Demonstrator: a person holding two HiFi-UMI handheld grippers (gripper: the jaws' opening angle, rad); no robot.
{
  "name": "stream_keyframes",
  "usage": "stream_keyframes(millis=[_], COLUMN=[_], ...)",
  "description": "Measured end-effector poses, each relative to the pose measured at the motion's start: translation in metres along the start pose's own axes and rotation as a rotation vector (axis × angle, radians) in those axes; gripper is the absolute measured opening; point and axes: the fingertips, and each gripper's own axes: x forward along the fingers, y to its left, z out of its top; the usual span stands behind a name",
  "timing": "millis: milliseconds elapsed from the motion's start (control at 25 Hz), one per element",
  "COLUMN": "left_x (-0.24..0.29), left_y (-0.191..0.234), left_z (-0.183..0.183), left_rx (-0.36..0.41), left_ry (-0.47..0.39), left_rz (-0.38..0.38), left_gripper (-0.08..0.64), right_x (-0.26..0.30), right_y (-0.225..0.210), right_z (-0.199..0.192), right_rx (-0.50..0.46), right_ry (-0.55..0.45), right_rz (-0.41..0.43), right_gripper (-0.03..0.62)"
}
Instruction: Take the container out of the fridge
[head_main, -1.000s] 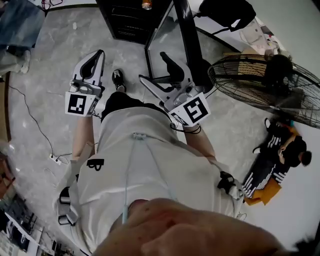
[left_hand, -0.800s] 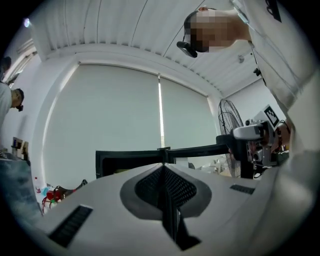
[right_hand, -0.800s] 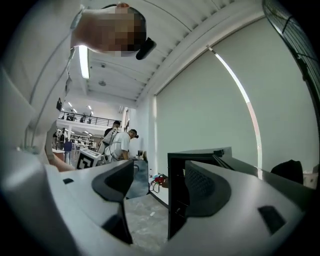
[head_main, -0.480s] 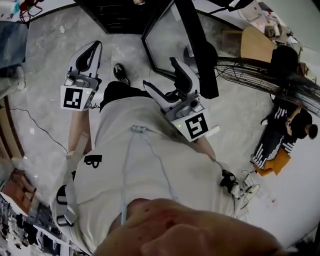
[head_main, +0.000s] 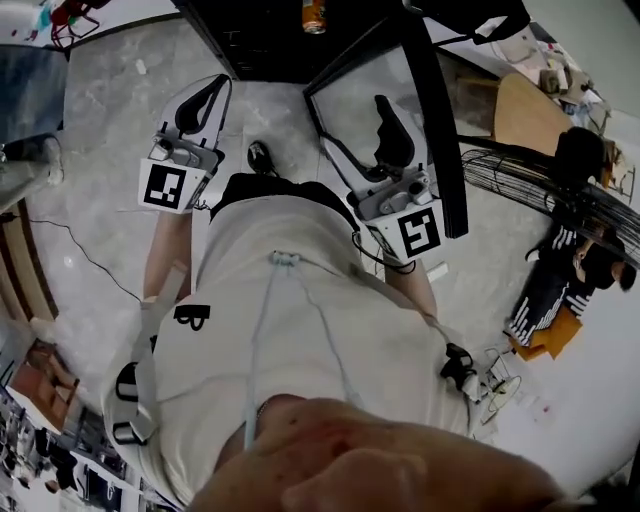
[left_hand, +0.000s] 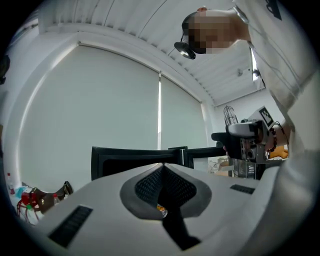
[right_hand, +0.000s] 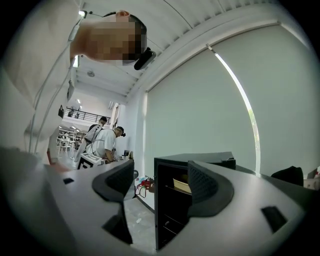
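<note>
A black fridge (head_main: 262, 38) stands open at the top of the head view, its glass door (head_main: 432, 120) swung out to the right. An orange can (head_main: 314, 15) shows inside it. In the right gripper view the fridge (right_hand: 172, 210) sits between the jaws, with a tan container (right_hand: 182, 186) on a shelf. My right gripper (head_main: 354, 124) is open and empty, close to the door's inner side. My left gripper (head_main: 208, 92) is shut on nothing, over the floor left of the fridge. In the left gripper view its pads (left_hand: 162, 175) meet, and the right gripper (left_hand: 245, 145) shows beyond.
A large floor fan (head_main: 545, 190) stands right of the door. A person in black (head_main: 565, 285) sits on the floor beyond it. A cable (head_main: 75, 250) runs over the grey floor at left. Two people (right_hand: 105, 142) stand by tables far off.
Both grippers have risen in the head view toward the fridge. The right one has moved right, beside the door frame. The orange can has come into view.
</note>
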Motion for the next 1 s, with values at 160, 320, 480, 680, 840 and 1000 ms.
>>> stream_keyframes(millis=[160,320,480,680,840,1000], left_x=[-0.006,-0.004,-0.011,-0.01,-0.005,-0.005], left_y=[0.034,0.043,0.052,0.048,0.053,0.051], left_z=[0.001,0.004,0.005,0.007,0.012,0.016], left_rx=[-0.008,-0.014,-0.002,-0.01,-0.017,-0.024], left_ry=[0.004,-0.04,-0.051,-0.045,-0.084,-0.08], left_rz=[-0.013,-0.004,0.024,0.046,0.068,0.084], left_gripper=[0.009,0.009,0.009,0.009,0.009,0.009], right_x=[0.045,0.063,0.075,0.087,0.101,0.106], right_y=[0.001,-0.011,-0.018,-0.027,-0.034,-0.035], right_z=[-0.009,-0.014,-0.019,-0.031,-0.04,-0.041], right_rx=[-0.026,-0.038,-0.018,-0.01,-0.002,0.014], right_ry=[0.009,0.021,0.028,0.067,0.087,0.087], right_rz=[-0.008,-0.005,0.005,0.036,0.064,0.09], right_gripper=[0.327,0.327,0.327,0.327,0.327,0.325])
